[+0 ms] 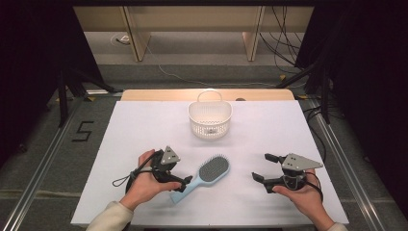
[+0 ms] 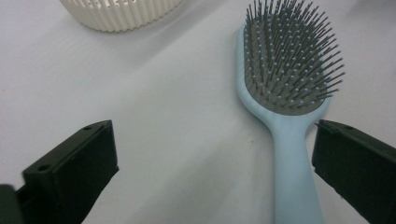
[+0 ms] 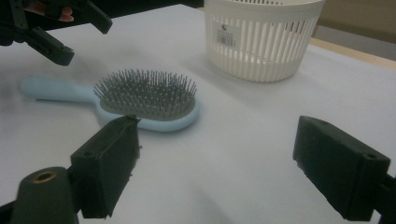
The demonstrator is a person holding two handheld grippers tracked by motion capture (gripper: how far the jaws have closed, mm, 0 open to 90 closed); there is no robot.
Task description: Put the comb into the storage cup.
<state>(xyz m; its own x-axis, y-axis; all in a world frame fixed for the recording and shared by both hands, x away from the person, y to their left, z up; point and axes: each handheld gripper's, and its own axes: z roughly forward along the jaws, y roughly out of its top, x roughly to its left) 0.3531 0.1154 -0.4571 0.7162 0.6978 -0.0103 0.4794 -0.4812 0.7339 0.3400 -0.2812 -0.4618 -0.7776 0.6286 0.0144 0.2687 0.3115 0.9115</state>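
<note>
A light blue hairbrush point(image 1: 208, 173) with grey bristles lies flat on the white table top, head toward the far right and handle toward the near left. My left gripper point(image 1: 182, 173) is open over the handle. In the left gripper view the handle point(image 2: 294, 177) lies just inside the right jaw, and the wide gap point(image 2: 212, 154) to the left holds nothing. My right gripper point(image 1: 261, 166) is open to the right of the brush, apart from it. In the right gripper view its jaws stand wide point(image 3: 215, 168), with the hairbrush point(image 3: 144, 100) beyond the left jaw.
A white slatted basket point(image 1: 210, 126) with a handle stands at the middle back of the table, also seen as a basket wall point(image 2: 116, 14) and basket point(image 3: 261, 42). The white sheet point(image 1: 144, 130) covers the table. Floor and cables lie beyond the far edge.
</note>
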